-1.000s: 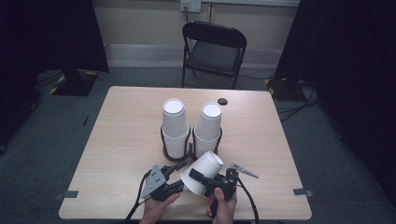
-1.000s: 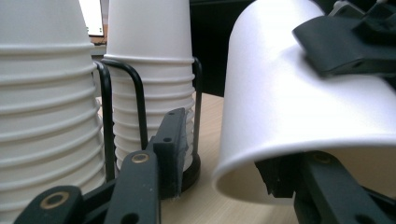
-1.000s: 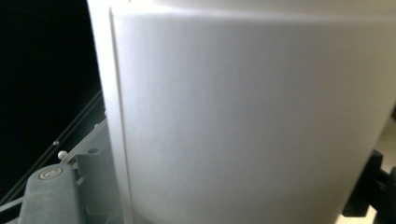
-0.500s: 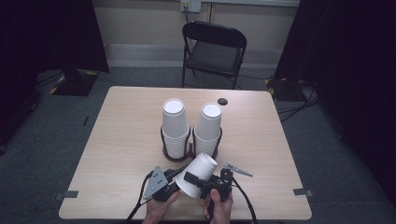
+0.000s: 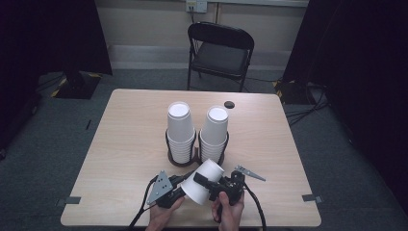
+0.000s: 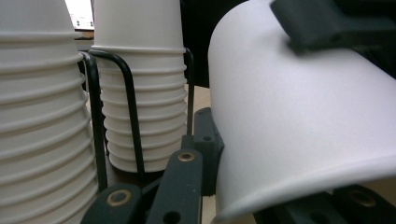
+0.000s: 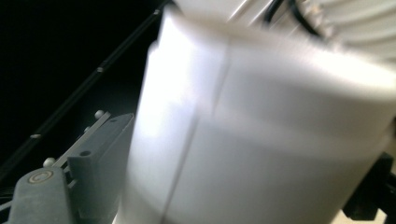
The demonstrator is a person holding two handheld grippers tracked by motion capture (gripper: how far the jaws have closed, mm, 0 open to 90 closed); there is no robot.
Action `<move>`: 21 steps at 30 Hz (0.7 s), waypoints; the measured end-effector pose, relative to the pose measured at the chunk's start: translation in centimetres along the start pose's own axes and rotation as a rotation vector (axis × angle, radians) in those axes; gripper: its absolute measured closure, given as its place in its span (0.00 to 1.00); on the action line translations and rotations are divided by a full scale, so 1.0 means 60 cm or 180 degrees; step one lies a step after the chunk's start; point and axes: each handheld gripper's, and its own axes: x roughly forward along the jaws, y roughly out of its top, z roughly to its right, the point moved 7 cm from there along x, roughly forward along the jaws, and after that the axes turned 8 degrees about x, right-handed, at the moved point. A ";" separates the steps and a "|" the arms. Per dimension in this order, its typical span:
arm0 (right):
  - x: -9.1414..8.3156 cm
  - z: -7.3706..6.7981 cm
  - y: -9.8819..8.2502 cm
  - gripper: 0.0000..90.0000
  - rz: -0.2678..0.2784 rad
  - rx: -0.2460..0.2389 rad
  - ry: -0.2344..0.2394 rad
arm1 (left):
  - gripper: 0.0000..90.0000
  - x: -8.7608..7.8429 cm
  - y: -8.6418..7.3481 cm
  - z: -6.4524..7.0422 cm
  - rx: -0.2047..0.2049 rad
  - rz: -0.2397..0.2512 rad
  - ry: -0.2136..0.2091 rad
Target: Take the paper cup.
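A single white paper cup (image 5: 191, 187) (image 6: 299, 116) (image 7: 261, 140) is held tilted just above the table's front edge. My right gripper (image 5: 202, 182) is shut on it, one black finger lying across its upper wall. My left gripper (image 5: 179, 189) sits at the cup's rim on the left. In the left gripper view the cup lies between its jaws and the left one touches the wall; the grip is unclear. Behind stand two stacks of white cups (image 5: 180, 130) (image 5: 214, 132) in a black wire holder (image 5: 183, 161) (image 6: 133, 107).
The light wooden table (image 5: 125, 134) has a small dark disc (image 5: 229, 104) near its far edge. A black folding chair (image 5: 219, 53) stands beyond the table. Cables trail from both grippers over the front edge.
The right gripper has carried the tilted cup a little left and down toward the front edge, closer to the left gripper. The two stacks have not moved.
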 end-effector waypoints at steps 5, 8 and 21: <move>-0.010 0.001 0.019 0.15 0.0094 -0.0045 -0.0051 | 0.94 -0.006 -0.001 0.000 -0.0068 -0.0010 -0.0067; -0.011 0.002 0.024 0.15 0.0109 -0.0093 -0.0097 | 0.95 -0.008 0.000 0.000 -0.0098 -0.0032 -0.0138; -0.021 0.008 0.052 0.15 0.0304 -0.0569 -0.0489 | 0.96 -0.021 -0.012 -0.016 -0.0223 -0.0297 -0.0114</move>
